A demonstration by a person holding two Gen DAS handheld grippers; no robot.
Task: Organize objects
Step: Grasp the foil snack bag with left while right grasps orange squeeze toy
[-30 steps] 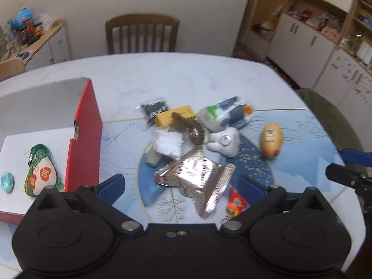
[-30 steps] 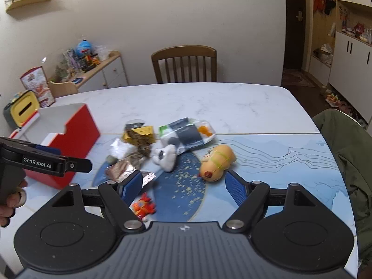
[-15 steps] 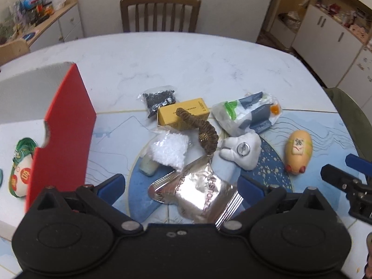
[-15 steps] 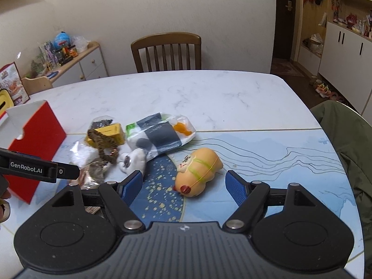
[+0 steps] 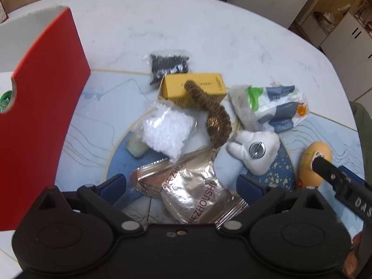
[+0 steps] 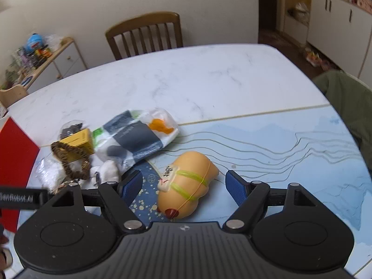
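Two grippers working at once: left gripper [image 5: 181,182] gaping wide over the foil packet [image 5: 190,186] beside the red box [image 5: 39,107], right gripper [image 6: 183,186] just as wide w/ the orange squishy toy [image 6: 186,183] between its pads. Looks like the reach-in step, nothing gripped yet. Next: lower, pinch shut, then carry to the box.

Soft, even indoor light falls on the white table [image 6: 209,74] — shadows are weak. The silver foil packet [image 5: 186,186] shows glare. Fisheye bends the edges; the far chair [image 6: 144,34] looks slightly blurred, perhaps from motion.
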